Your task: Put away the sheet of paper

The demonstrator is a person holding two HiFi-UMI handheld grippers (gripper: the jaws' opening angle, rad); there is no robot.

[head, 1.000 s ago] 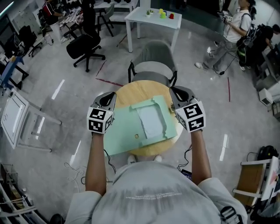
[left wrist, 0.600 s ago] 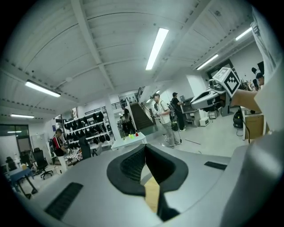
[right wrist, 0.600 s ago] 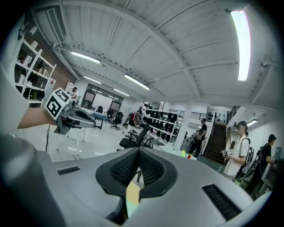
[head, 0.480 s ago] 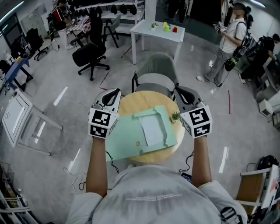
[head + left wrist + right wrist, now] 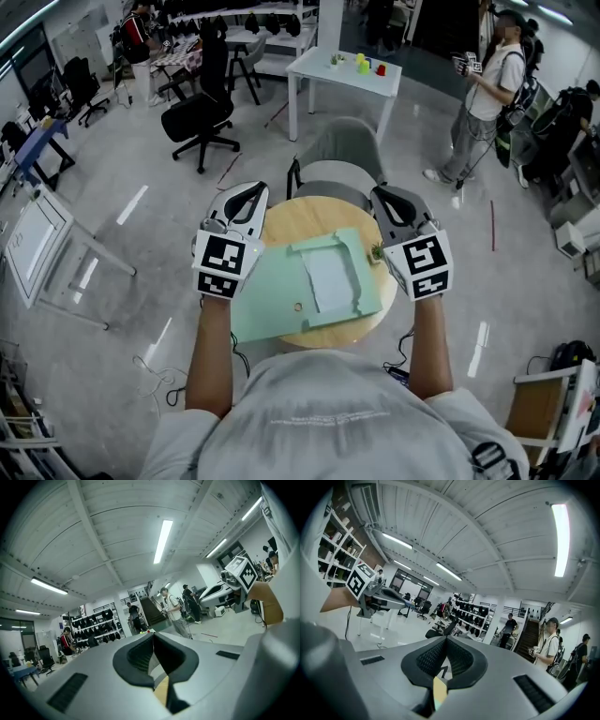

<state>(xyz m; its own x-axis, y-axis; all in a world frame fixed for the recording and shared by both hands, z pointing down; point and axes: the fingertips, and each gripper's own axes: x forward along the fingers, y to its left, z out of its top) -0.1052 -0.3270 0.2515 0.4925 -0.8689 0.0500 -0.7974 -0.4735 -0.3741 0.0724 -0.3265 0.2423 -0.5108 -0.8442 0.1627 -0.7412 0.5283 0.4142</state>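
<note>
Left gripper [image 5: 250,191] and right gripper [image 5: 385,195] were both clenched on nothing, held above either side of the table [image 5: 302,212]. The paper [image 5: 328,278] lay on the folder [image 5: 270,307], untouched. Advised: open one gripper's jaws, descend, and pinch a free paper edge without creasing.

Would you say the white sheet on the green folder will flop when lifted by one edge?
The white sheet looks thin and lies flat, so it will probably droop. It seems light, so a push would likely slide it across the smooth green folder. Lying flush, its edge may be hard to catch.
</note>
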